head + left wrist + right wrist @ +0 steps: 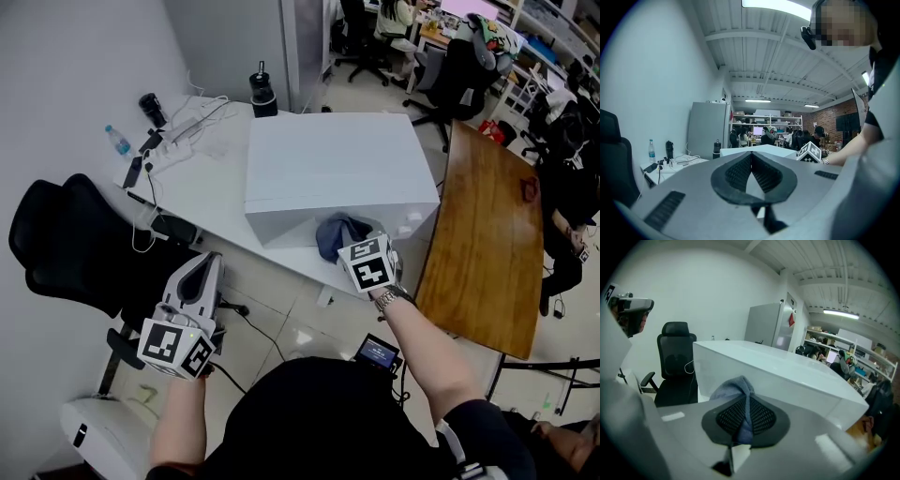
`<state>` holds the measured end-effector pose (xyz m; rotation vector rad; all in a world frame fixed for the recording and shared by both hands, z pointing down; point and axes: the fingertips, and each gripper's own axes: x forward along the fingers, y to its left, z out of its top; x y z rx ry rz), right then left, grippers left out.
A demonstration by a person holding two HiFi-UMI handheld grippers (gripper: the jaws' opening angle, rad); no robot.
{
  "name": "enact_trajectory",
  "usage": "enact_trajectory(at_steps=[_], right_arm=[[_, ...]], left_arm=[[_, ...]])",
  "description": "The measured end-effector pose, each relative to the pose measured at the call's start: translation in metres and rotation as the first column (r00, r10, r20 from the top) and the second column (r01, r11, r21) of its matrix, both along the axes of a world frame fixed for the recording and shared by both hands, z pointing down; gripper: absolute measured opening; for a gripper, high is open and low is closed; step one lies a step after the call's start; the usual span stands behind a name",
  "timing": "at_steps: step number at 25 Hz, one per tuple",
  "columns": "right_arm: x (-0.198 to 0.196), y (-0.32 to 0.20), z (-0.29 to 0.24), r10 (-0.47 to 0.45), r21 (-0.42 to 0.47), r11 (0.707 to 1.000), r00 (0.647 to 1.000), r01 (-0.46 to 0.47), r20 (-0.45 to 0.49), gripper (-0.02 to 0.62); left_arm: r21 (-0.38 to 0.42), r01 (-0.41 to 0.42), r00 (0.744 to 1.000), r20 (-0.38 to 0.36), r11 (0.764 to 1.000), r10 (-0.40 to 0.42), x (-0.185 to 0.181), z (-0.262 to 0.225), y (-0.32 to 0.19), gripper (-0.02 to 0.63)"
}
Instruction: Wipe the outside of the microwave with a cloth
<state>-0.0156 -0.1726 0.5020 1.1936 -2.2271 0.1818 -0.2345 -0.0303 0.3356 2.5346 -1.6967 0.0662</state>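
1. Cloth point(733, 387), blue-grey, is pinched in the right gripper point(746, 401), bunched against the near side of the white microwave point(337, 169) on the tabletop point(202, 187).
2. Left gripper point(751, 161) is pressed together on nothing, off the tabletop's edge near a black chair point(66, 244).

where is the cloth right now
In the head view the blue-grey cloth sits right of centre, bunched at the near side of the white microwave. It is pinched between the jaws of the right gripper.
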Motion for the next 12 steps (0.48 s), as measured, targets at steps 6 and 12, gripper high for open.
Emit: enact_trajectory(at_steps=[6, 12], right_arm=[[0.059, -0.007, -0.003, 0.053, 0.002, 0.999, 0.999, -0.053, -0.013, 0.018], [0.105, -0.011, -0.004, 0.093, 0.004, 0.996, 0.996, -0.093, -0.011, 0.018]], left_arm=[[0.005, -0.025, 1.0, -0.001, 1.0, 0.025, 0.04, -0.005, -0.008, 0.005], [0.007, -0.033, 0.999, 0.004, 0.999, 0.033, 0.071, -0.006, -0.012, 0.005]])
